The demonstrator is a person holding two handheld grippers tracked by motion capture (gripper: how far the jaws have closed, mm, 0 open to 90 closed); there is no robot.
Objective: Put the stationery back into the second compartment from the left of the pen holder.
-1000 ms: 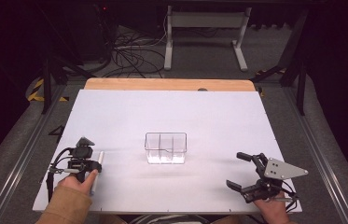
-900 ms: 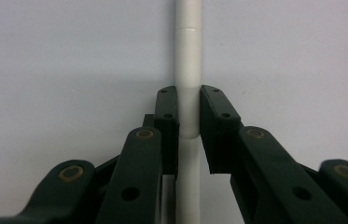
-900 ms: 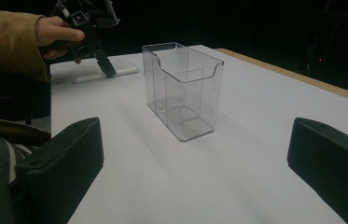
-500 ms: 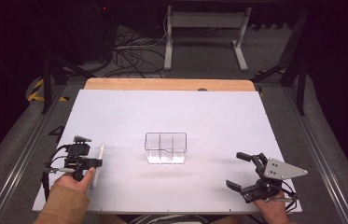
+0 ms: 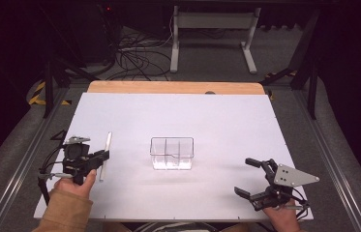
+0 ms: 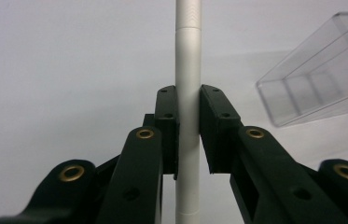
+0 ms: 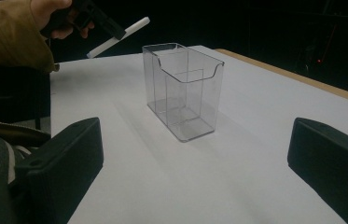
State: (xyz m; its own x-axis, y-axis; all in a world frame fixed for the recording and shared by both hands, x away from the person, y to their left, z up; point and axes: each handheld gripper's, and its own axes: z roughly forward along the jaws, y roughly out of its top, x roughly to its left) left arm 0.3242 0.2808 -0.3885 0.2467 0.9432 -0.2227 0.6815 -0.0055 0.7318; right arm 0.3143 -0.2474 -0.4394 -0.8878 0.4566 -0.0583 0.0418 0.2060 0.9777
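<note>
The left tongs point(image 6: 189, 135) are clamped narrow on a white pen point(image 6: 188, 93), both pads pressed against its barrel about halfway along, so that it sticks out past the tips and back toward the hand. In the high view the left tongs point(image 5: 101, 159) carry the pen point(image 5: 106, 154) clear of the white table point(image 5: 226, 121); a second ago it lay lower, by the same hand, and it has since come up, the grip unchanged. From the right gripper view the pen point(image 7: 118, 37) hangs tilted in the air, off the surface. My reading is that the pick-up is done and the carry is starting. Off to the right of those tongs, well apart, stands a clear box point(image 5: 172, 153) with inner dividers and an open top, upright and empty as far as can be seen; it looks the likely place for the pen, which would need turning on end above one compartment. The right tongs point(image 5: 254, 179) rest near the table's near edge, jaws wide with nothing between them, unmoved over the last second, the box point(image 7: 183, 88) ahead of them.
</note>
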